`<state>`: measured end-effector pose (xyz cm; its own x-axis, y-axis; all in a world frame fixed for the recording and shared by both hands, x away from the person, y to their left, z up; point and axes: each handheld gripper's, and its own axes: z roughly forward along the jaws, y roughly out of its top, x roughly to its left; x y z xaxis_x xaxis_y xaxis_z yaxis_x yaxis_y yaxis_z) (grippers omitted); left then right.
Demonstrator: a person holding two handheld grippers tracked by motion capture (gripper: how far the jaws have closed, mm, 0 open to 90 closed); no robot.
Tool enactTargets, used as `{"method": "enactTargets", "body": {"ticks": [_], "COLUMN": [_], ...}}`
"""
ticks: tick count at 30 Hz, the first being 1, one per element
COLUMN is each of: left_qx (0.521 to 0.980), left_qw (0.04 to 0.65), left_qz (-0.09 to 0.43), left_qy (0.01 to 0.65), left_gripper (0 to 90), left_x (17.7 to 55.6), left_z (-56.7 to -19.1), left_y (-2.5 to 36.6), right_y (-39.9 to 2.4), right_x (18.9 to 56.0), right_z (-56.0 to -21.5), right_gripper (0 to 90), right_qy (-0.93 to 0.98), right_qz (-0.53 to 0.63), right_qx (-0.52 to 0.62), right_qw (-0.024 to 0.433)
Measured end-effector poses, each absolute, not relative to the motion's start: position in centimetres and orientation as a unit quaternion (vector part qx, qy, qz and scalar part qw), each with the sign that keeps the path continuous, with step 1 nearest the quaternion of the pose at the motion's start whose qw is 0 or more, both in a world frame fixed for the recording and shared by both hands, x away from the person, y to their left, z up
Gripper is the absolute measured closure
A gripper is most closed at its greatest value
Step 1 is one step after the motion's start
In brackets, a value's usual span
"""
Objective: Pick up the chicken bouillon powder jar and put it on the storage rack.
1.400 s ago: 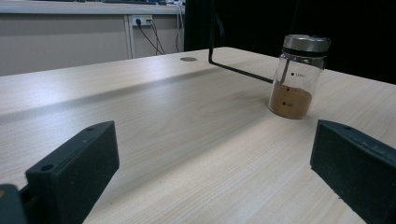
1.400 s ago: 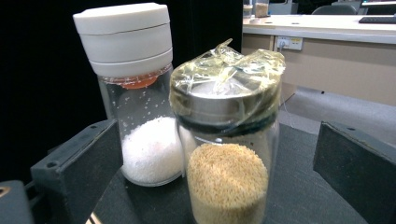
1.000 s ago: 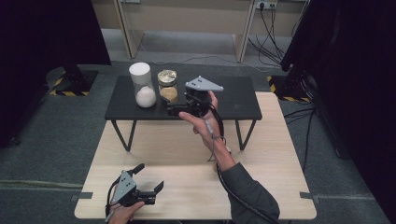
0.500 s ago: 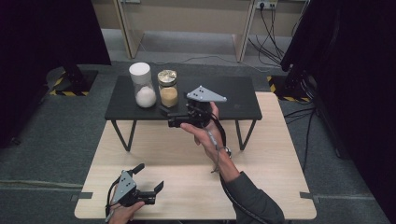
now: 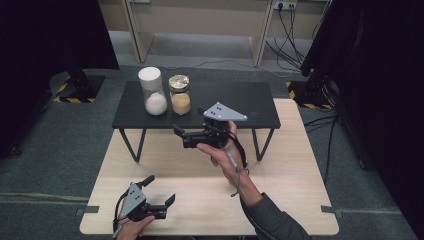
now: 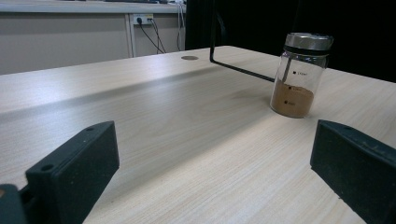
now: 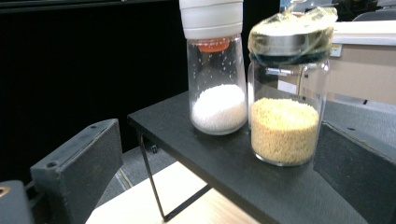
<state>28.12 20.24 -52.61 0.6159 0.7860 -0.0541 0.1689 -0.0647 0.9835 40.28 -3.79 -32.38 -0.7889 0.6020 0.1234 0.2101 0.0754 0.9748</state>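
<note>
On the black shelf (image 5: 250, 102) at the far side stand 2 jars side by side: a white-capped jar (image 5: 152, 91) of white grains on the left, a yellow-grain jar (image 5: 180, 95) on the right. The right gripper (image 5: 181, 135) hangs just near of the shelf, jaws wide apart and empty, facing them. The left gripper (image 5: 159, 192) rests on the wooden table (image 5: 295, 185) at the near left, jaws wide apart and empty, with a brown-powder jar (image 6: 299, 74) ahead of it.
</note>
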Motion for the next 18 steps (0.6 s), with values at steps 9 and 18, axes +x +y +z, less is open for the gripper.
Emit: {"method": "enactTargets", "body": {"ticks": [9,18], "left_qx": [0.681,0.682], "left_qw": [0.586,0.585], "left_qz": [0.263,0.263], "left_qy": [0.351,0.352], "left_gripper": [0.6,0.6], "left_x": [28.1,28.1], "left_z": [-52.6,-52.6], "left_y": [20.3,20.3], "right_y": [-4.8,-5.6], "right_x": [39.1,37.7], "right_z": [-33.3,-34.8], "right_gripper": [1.7,1.6], "right_qy": [0.712,0.711], "right_qz": [0.623,0.627], "right_qx": [0.28,0.276], "right_qw": [0.165,0.162]}}
